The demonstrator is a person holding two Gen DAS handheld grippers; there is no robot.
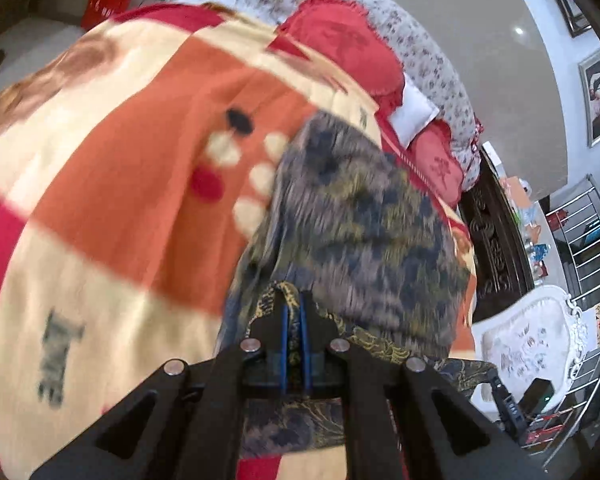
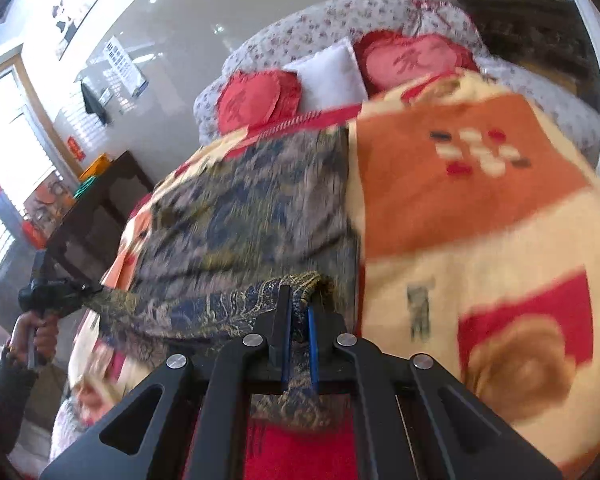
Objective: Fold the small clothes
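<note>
**Both grippers hold one edge of the cloth above the blanket**

In my left gripper (image 1: 295, 304) the jaws are closed tight on a bunched corner of the patterned cloth (image 1: 364, 216). My right gripper (image 2: 299, 300) also has its jaws closed on the cloth, on a thicker bunch at the other end of the same edge. Between the two grips this edge is stretched and lifted; the rest of the cloth lies on the orange blanket (image 1: 140, 152), on the side toward the red pillows (image 2: 256, 100). I judge the cloth to be light, thin and very soft, perhaps a little slippery, so it will sag and wrinkle. The corners are the best places to hold, keeping the edge tight.
</note>
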